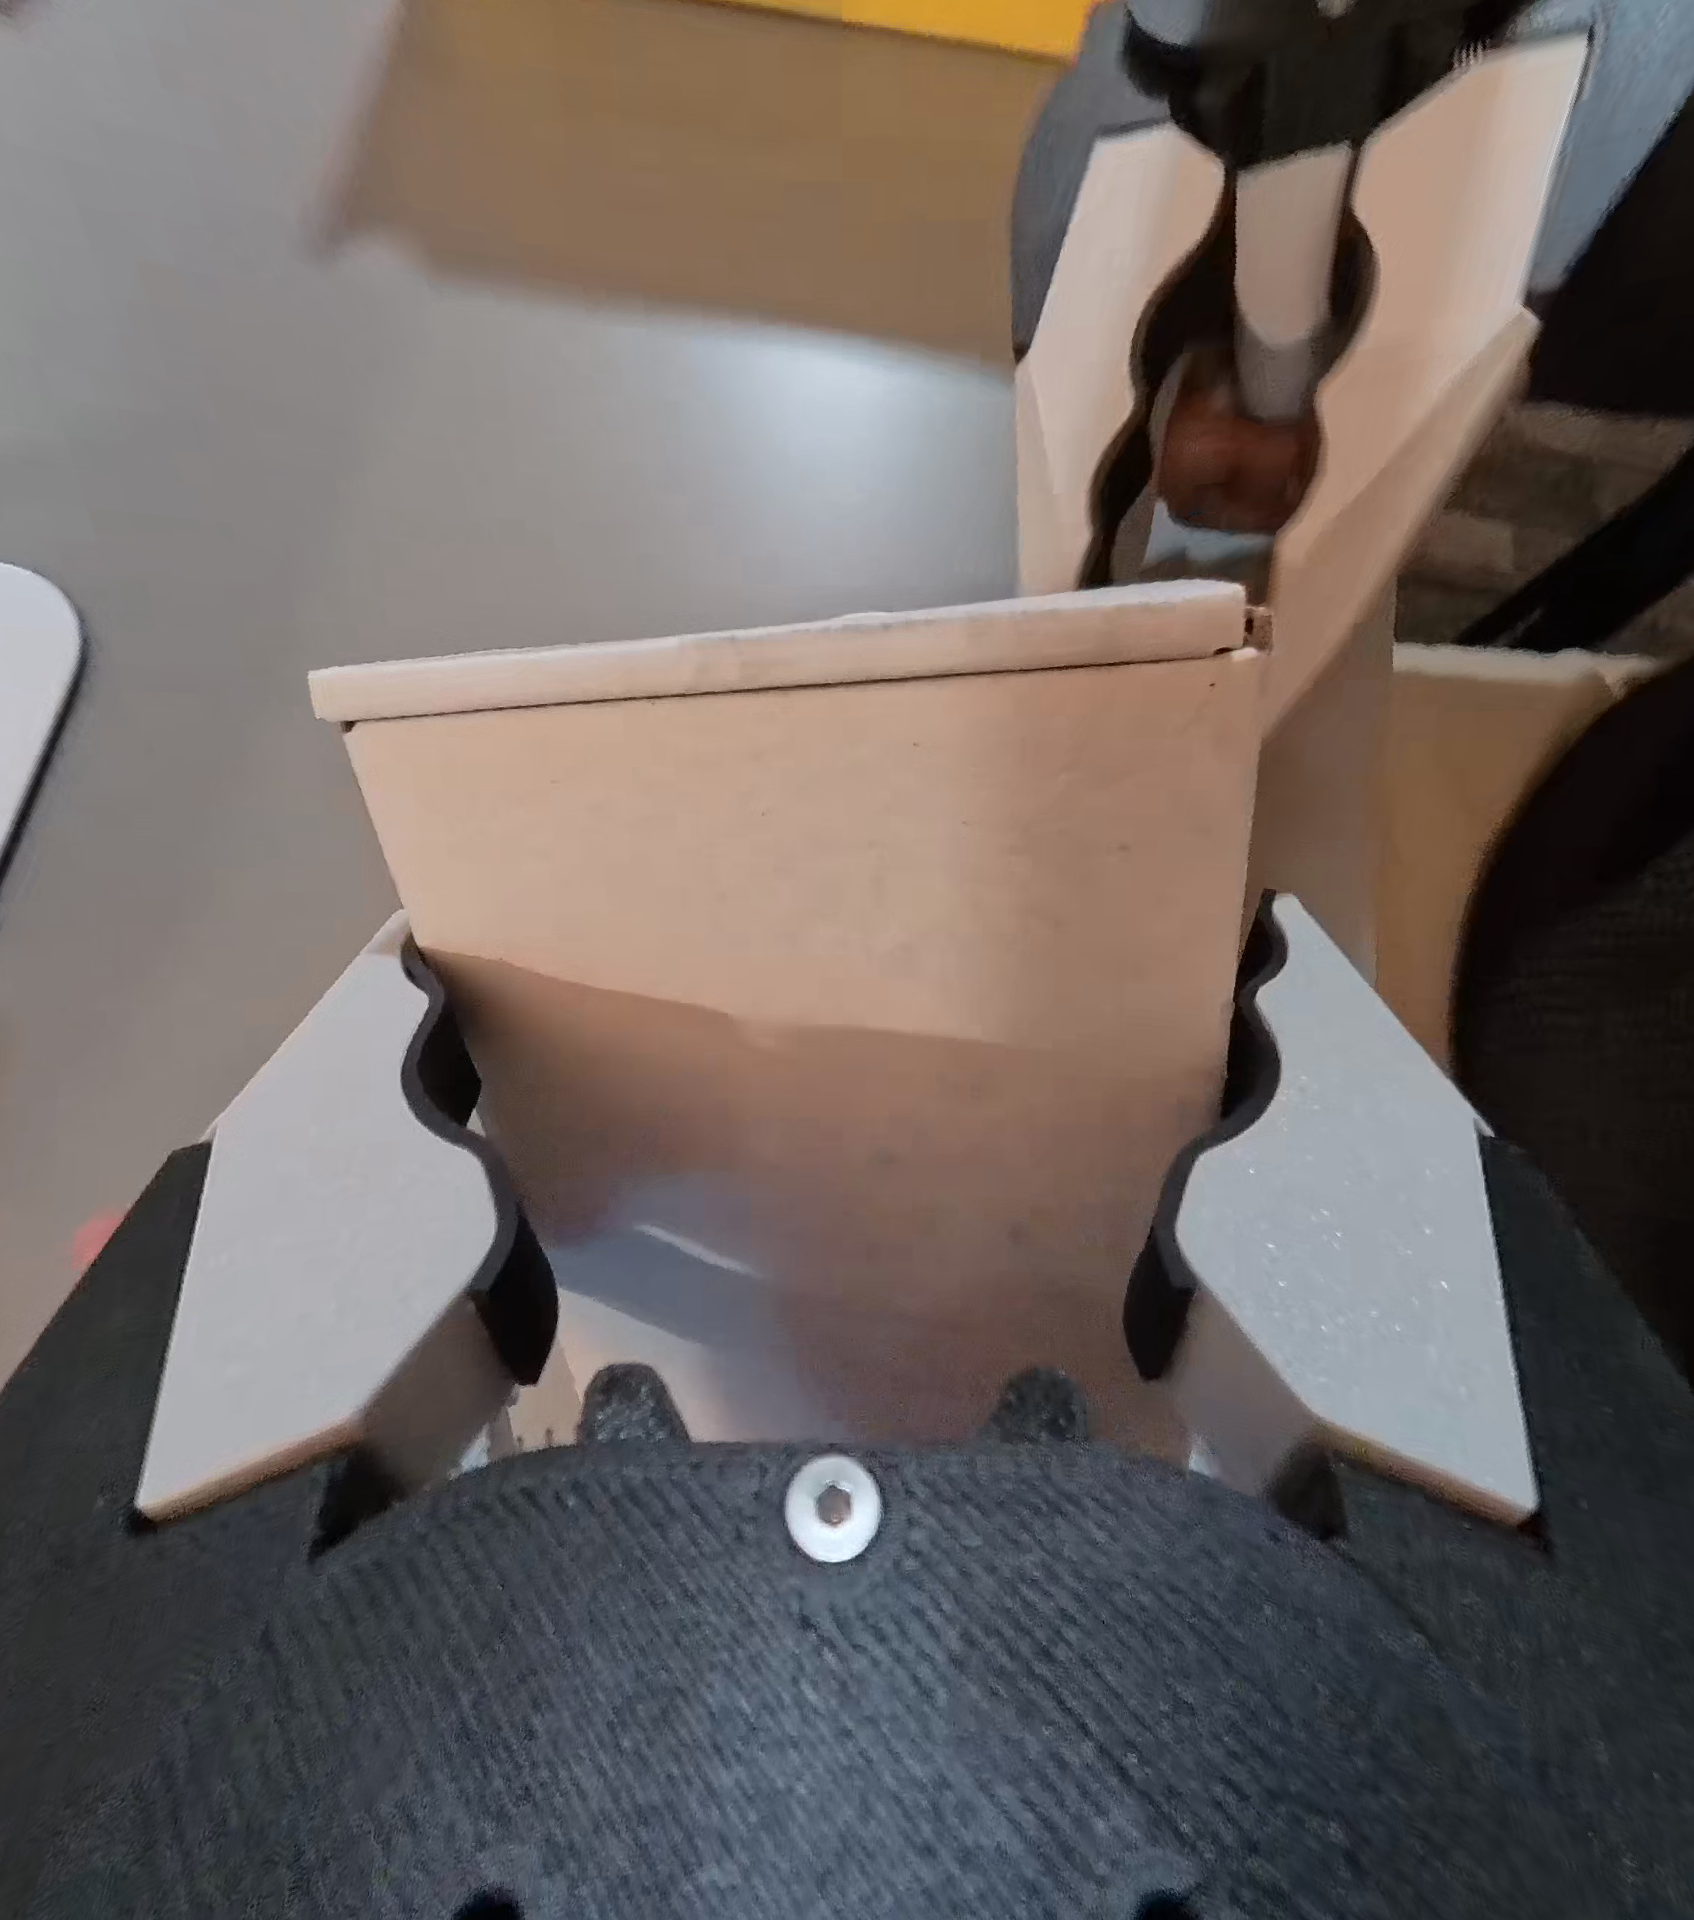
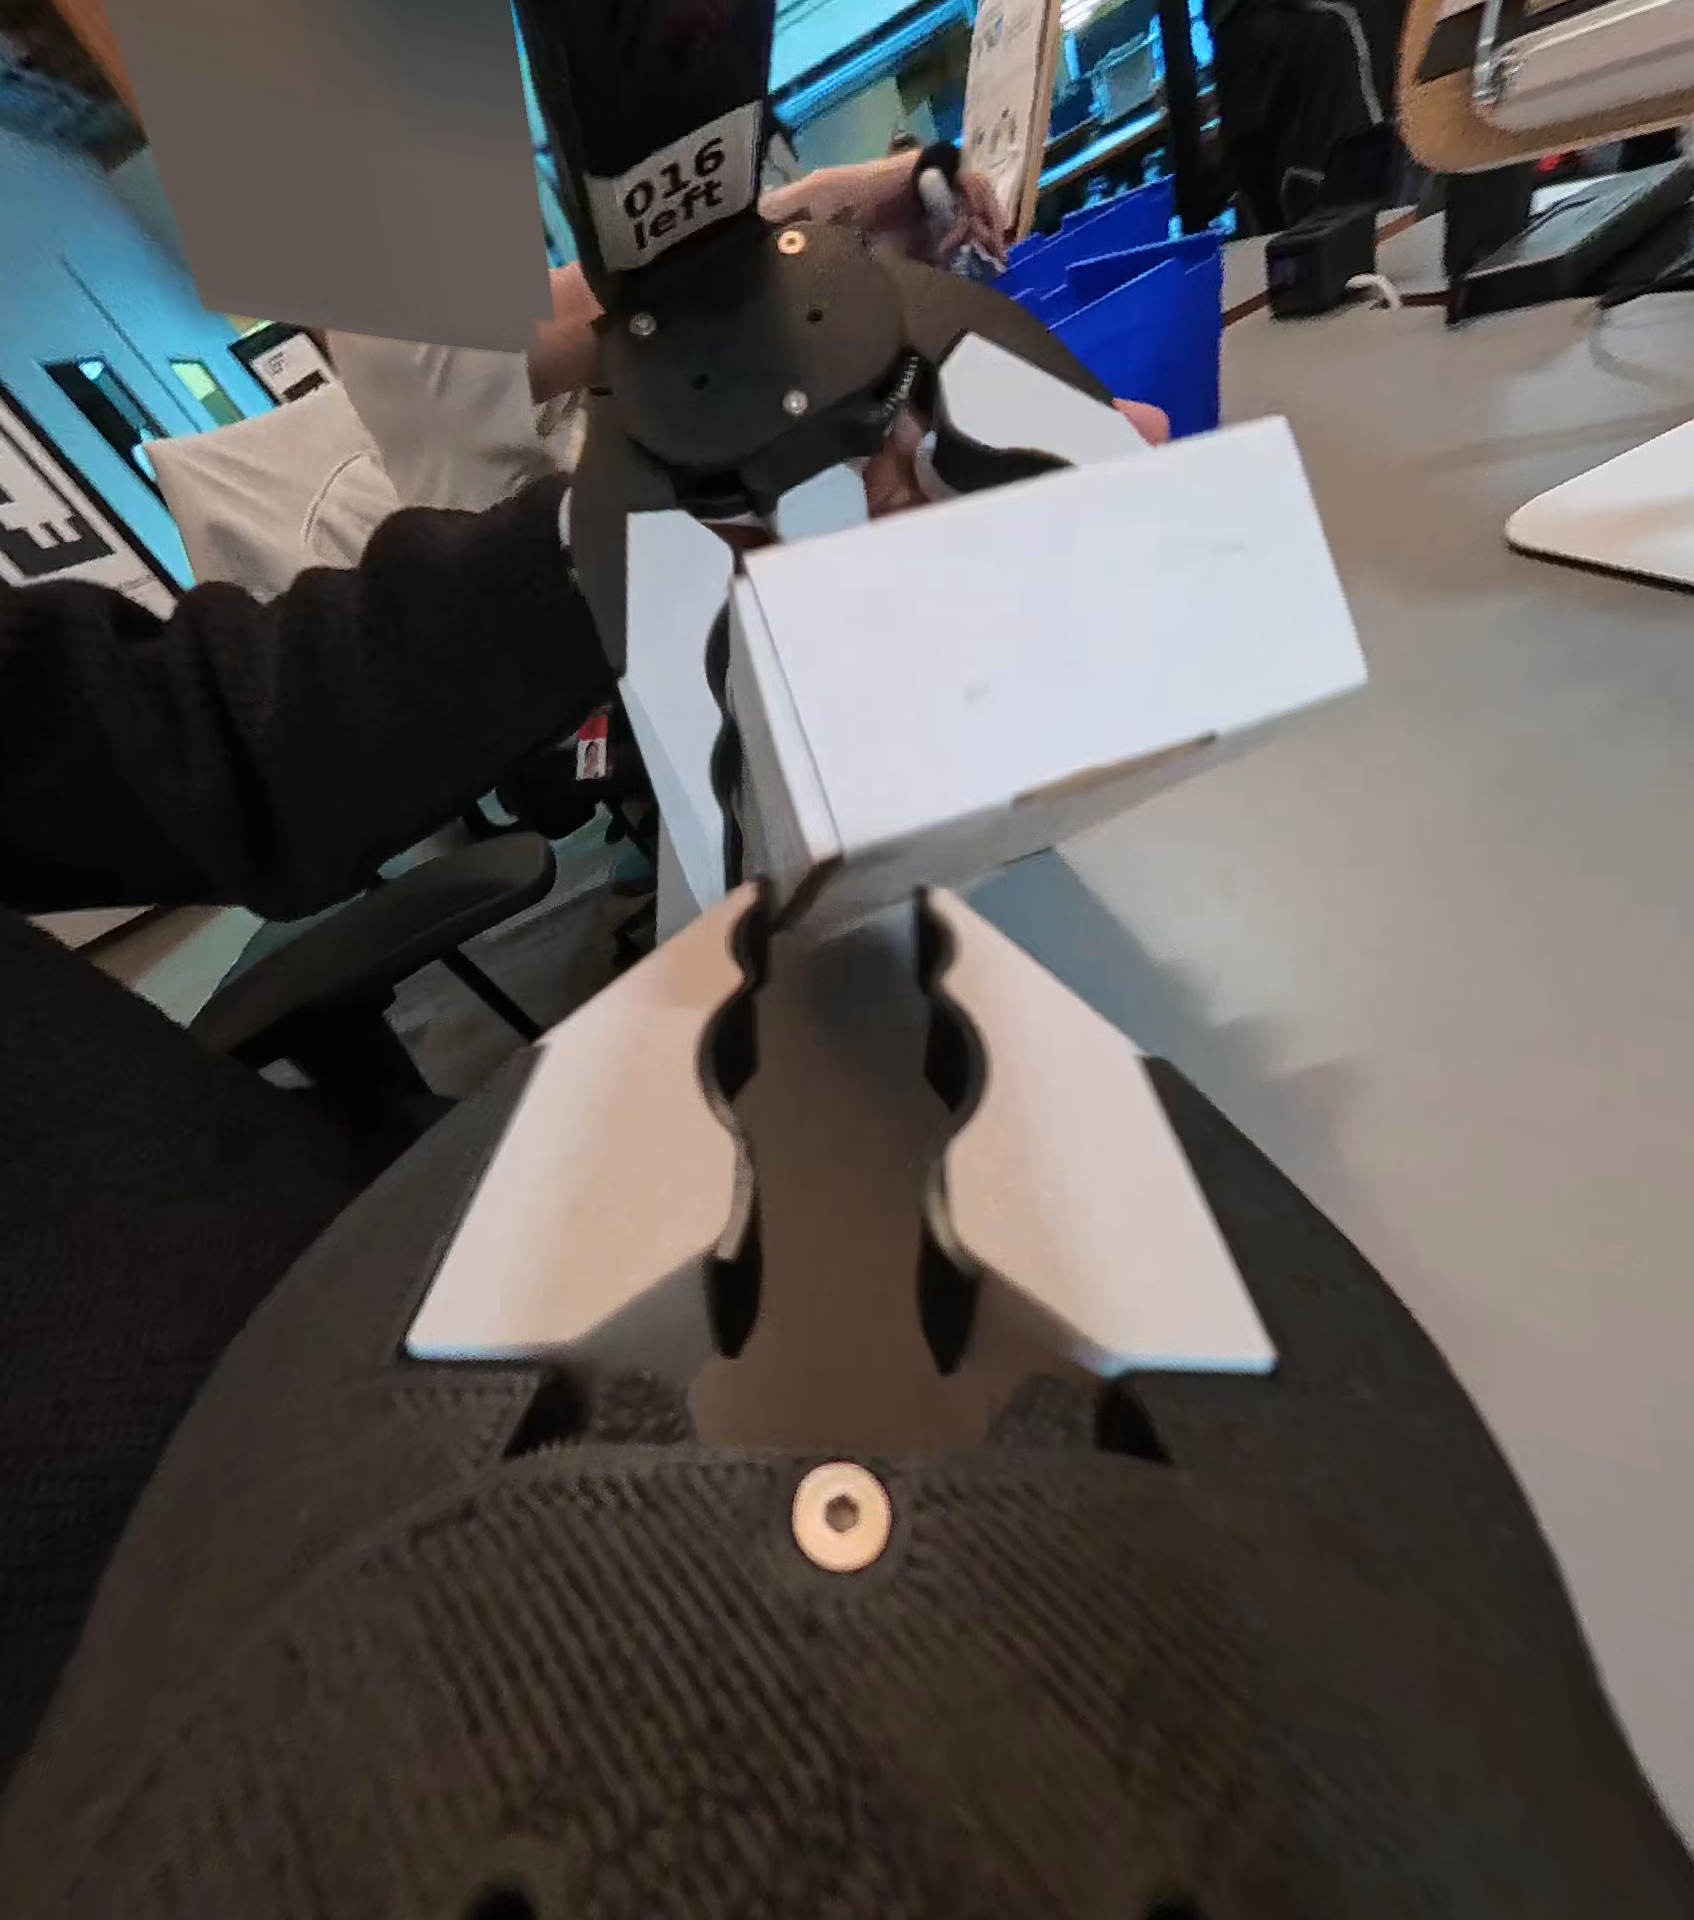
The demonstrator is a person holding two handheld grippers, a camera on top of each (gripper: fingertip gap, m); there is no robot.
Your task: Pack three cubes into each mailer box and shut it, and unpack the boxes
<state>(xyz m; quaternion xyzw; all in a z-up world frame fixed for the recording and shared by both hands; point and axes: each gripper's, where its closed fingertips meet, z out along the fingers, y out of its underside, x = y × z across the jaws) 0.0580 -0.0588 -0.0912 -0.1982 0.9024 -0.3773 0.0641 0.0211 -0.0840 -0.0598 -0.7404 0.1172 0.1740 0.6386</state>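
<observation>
My left gripper [image 1: 838, 997] is shut on a closed white mailer box [image 1: 801, 831], pinching its two sides and holding it above the grey table [image 1: 199, 468]. In the right wrist view the same box [image 2: 1030, 644] hangs tilted in the air, with the left gripper behind it. My right gripper [image 2: 843, 914] is open with a narrow gap and holds nothing. Its tips are at the box's lower near corner. In the left wrist view it [image 1: 1186, 582] comes in at the box's far right corner. No cubes are visible.
An open cardboard box [image 1: 718, 156] lies blurred at the far side of the table. Another box [image 1: 1466, 748] stands at the right. A white board [image 2: 1674, 520] lies on the table. Blue bins [image 2: 1134, 301] and a chair [image 2: 386, 935] are nearby. A dark sleeve [image 2: 251, 707] reaches in.
</observation>
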